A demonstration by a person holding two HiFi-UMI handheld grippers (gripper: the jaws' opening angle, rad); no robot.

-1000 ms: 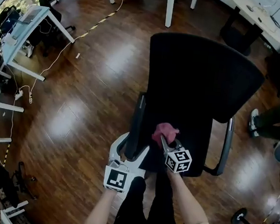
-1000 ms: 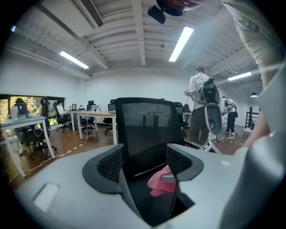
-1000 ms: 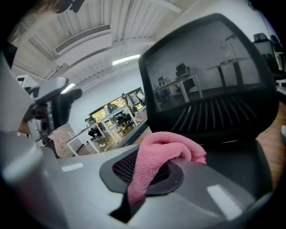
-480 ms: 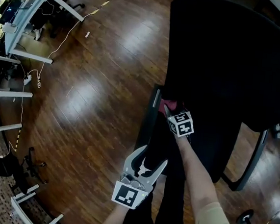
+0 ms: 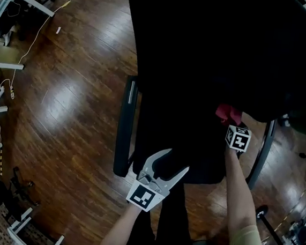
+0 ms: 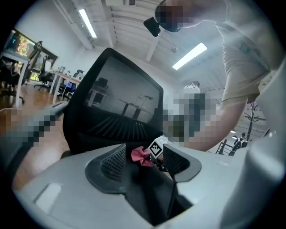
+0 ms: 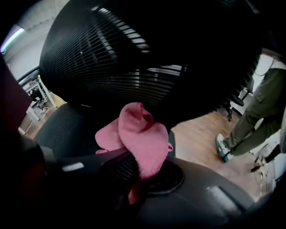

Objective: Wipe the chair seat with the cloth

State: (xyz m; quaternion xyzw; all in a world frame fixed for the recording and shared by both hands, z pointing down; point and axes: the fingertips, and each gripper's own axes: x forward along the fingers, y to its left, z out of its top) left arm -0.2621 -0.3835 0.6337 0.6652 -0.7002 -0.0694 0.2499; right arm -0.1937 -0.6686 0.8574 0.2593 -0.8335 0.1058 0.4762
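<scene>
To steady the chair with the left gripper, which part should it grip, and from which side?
Likely the armrest nearest the left gripper, whose jaws have just been closing but are apart, gripping nothing. It is a narrow bar standing clear of the seat. Come from above, jaws across its width.

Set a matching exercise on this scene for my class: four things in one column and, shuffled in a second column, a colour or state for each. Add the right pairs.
Things
1. cloth
2. chair seat
3. left gripper
4. floor

Colour or state
A. glossy brown wood
B. pink
C. jaws apart
D. black mesh

Pairs: 1-B, 2-D, 3-C, 4-A

Note: the left gripper's jaws have just been closing, and they hold nothing.
</scene>
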